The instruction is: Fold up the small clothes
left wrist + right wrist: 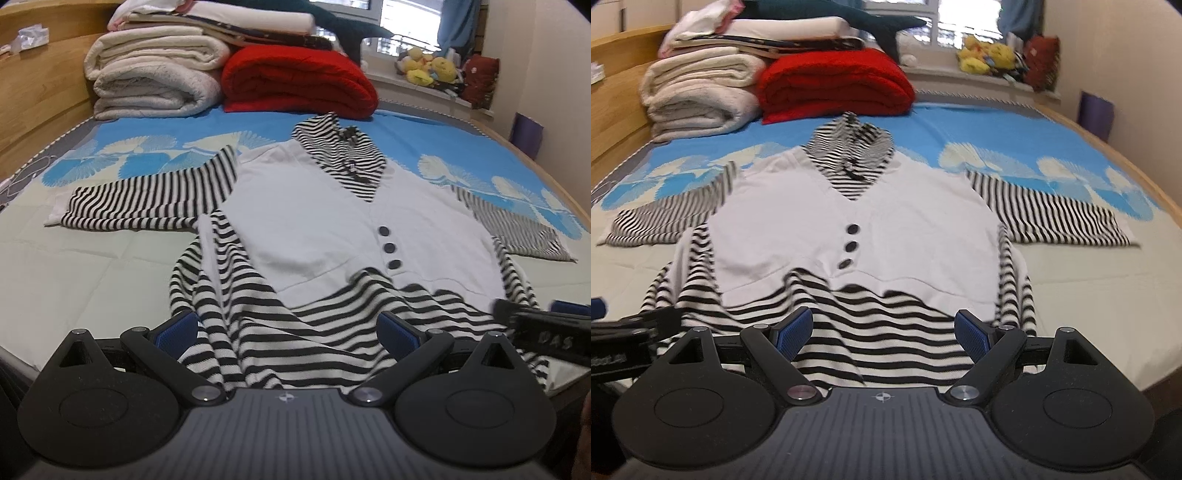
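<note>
Garment [317,221]: white front panel, black-and-white striped sleeves, collar and hem, three dark buttons [388,246]. Bedsheet [424,140]: bright blue with pale fan motifs, pale near me. Blanket [295,79]: red. Folded bedding [151,74]: cream. My gripper pads [792,329]: blue on black arms.

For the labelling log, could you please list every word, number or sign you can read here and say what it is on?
"DAS", in pale letters, on the black body of the right gripper seen from the left wrist camera.
Pale lettering on the left gripper seen from the right wrist camera: too blurred to read.
A small crosshair mark, no letters, on each camera's own gripper body.
The label at the neck of the striped shirt: too small to read.
</note>
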Demonstrator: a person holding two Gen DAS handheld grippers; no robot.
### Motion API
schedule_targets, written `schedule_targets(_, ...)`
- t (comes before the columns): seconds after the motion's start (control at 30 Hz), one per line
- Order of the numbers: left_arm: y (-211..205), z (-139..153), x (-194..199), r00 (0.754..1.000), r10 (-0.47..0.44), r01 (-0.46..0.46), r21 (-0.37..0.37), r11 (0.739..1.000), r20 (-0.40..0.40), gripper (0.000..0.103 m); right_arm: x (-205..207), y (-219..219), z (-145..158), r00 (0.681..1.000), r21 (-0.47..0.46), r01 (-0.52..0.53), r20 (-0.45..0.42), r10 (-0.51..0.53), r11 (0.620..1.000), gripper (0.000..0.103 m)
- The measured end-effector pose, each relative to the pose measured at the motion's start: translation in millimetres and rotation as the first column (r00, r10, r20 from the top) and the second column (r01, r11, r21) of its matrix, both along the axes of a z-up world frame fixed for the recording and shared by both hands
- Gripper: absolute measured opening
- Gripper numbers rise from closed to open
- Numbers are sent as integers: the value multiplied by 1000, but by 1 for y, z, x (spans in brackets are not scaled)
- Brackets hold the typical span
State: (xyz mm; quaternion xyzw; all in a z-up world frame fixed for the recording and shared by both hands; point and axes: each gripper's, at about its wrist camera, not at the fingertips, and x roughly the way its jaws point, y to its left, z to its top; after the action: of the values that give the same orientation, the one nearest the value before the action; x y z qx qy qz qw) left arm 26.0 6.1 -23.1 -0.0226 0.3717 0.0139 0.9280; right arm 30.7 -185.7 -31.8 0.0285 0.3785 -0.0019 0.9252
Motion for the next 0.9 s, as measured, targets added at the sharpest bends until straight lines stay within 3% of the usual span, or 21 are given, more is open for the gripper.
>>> schedule_targets(0.17, 17, -22, 35, 994, 57, -56, 22, 998, -88, 103, 23, -26, -17, 988, -31, 138, -62, -139, 990, 84)
schedule_targets(0.33, 42, -52, 64, 973, 135, -128, 47, 991, -187, 102, 44, -53, -47, 941, -69, 291, -158, -299, 954, 84)
schedule_targets(0.37, 46, -59, 67, 967, 137, -131, 45, 990, -217, 98, 47, -56, -54, 933, -79, 308, -170, -318, 948, 83)
schedule_targets(0.43, 51, -71, 68, 954, 135, -126, 51, 991, -267, 93, 50, -61, -66, 916, -94, 332, -206, -344, 939, 78)
schedule_targets(0.53, 58, -85, 64, 932, 141, -116, 93, 989, -334, 67, 49, -69, -79, 891, -103, 358, -261, -373, 928, 67)
schedule_targets(0.6, 71, -86, 57, 924, 160, -144, 72, 987, -346, 56, 47, -71, -84, 879, -104, 371, -283, -385, 923, 58)
schedule_targets(0.63, 74, -85, 53, 921, 178, -157, 89, 984, -347, 45, 46, -73, -86, 874, -103, 376, -291, -389, 921, 51)
schedule_targets(0.67, 78, -82, 50, 917, 203, -176, 110, 978, -344, 41, 45, -76, -87, 867, -98, 386, -300, -397, 917, 38)
schedule_targets(0.7, 82, -80, 46, 910, 227, -196, 123, 973, -346, 41, 43, -78, -88, 860, -95, 397, -310, -406, 913, 23)
schedule_targets(0.73, 83, -79, 43, 905, 232, -202, 120, 972, -357, 41, 41, -81, -89, 853, -93, 405, -320, -412, 910, 20)
schedule_targets(0.9, 79, -65, 37, 912, 211, -188, 97, 977, -352, 47, 38, -82, -88, 850, -126, 391, -329, -410, 912, 19)
